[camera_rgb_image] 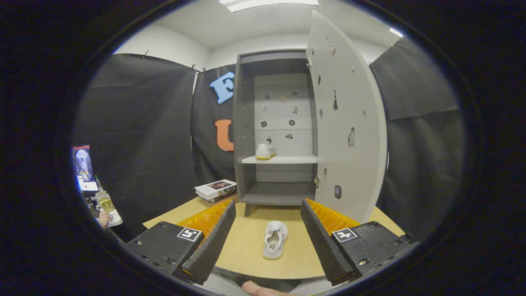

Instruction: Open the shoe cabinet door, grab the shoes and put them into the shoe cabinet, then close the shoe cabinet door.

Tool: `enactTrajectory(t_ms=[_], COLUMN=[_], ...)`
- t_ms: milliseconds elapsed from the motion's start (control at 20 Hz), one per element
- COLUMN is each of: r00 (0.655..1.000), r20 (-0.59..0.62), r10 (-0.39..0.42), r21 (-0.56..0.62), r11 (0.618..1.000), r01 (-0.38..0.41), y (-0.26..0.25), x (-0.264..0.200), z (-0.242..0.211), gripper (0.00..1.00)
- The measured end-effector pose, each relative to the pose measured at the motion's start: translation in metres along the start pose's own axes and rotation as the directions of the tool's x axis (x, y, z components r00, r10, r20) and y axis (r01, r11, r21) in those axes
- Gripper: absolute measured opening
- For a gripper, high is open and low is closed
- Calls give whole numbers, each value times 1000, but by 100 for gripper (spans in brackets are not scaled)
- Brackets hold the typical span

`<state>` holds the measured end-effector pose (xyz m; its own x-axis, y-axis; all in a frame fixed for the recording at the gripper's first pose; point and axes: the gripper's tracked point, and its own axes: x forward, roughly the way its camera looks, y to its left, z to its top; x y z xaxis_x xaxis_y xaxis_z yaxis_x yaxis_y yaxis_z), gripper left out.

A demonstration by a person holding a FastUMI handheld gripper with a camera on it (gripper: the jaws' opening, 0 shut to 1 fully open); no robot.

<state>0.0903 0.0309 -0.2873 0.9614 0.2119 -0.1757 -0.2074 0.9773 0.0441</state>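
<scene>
A grey shoe cabinet (246,123) stands on the wooden table (246,250), its door (349,123) swung wide open to the right. One white shoe (264,151) sits on the cabinet's middle shelf (287,160), at its left side. A second white shoe (275,239) lies on the table in front of the cabinet, opening up, between my two fingers as seen from here and below them. My gripper (267,213) is open, held above the table short of the cabinet, with nothing between its fingers.
A stack of books (216,190) lies on the table left of the cabinet's foot. The open door juts out toward me on the right. At far left a screen (83,166) and a person's hand (102,220) show beside the table.
</scene>
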Motion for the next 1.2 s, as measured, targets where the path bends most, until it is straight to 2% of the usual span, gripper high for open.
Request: enactTrajectory(t_ms=[250, 350, 450, 600, 800, 950, 1050, 1200], r00=[990, 977, 961, 946, 943, 929, 925, 926], r20=[-123, -202, -268, -323, -331, -362, -366, -373], r10=[-64, -67, -61, -9, -41, -72, -101, -56], r21=[-26, -33, 16, 106, 132, 127, 128, 163], r11=[998, 998, 998, 993, 987, 984, 979, 979], r01=[61, 61, 68, 45, 89, 126, 158, 124], y=[-8, -8, -10, -9, -23, -28, -36, -34], x=[94, 127, 152, 181, 216, 236, 247, 256], z=[-99, -141, -172, -199, -211, -224, -227, -229], gripper=[100, 100, 100, 96, 82, 39, 34, 26])
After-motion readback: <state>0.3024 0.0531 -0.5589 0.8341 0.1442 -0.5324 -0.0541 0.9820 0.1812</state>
